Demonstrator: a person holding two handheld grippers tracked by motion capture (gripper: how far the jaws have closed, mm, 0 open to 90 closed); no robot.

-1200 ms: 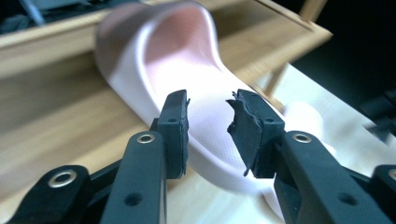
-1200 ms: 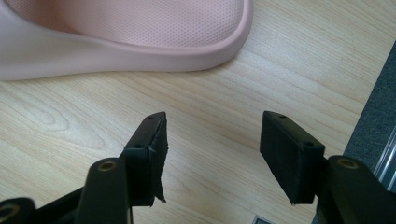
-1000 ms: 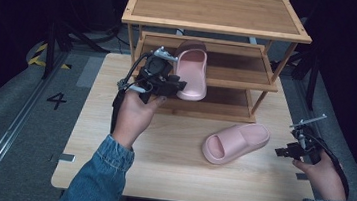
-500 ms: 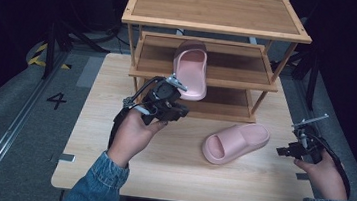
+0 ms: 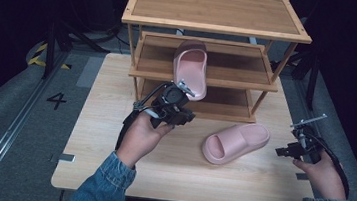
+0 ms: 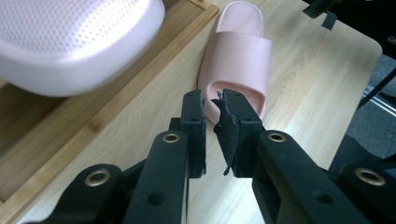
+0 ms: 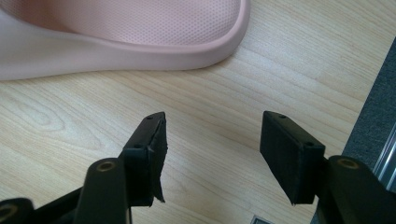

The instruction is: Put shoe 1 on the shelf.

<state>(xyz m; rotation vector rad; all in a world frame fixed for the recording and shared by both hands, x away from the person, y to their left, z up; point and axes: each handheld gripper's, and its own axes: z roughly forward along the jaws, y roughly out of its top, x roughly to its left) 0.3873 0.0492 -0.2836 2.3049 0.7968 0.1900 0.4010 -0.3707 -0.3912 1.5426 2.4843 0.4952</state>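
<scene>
One pink slipper [image 5: 192, 72] lies on the rack's middle shelf [image 5: 155, 63], its heel hanging over the front edge; it is the pale sole [image 6: 70, 42] in the left gripper view. A second pink slipper [image 5: 235, 141] lies on the table [image 5: 111, 144]. My left gripper [image 5: 189, 115] hovers just below and in front of the shelf and points at the table slipper [image 6: 238, 60]. Its jaws [image 6: 212, 100] have just been closing and stand a narrow slit apart, with nothing between them. My right gripper [image 5: 280, 151] rests open [image 7: 212, 126] right of the table slipper's heel [image 7: 140, 32].
The three-tier wooden rack [image 5: 215, 14] stands at the table's back. Its bottom shelf [image 5: 226, 103] is bare. The table's right edge [image 7: 369, 107] runs close beside my right gripper. Dark floor with a taped number four [image 5: 57, 100] lies to the left.
My left gripper has drawn back and down from the shelf slipper toward the table, and its jaws have narrowed. The shelf slipper stays where it was. My right hand has not moved.
</scene>
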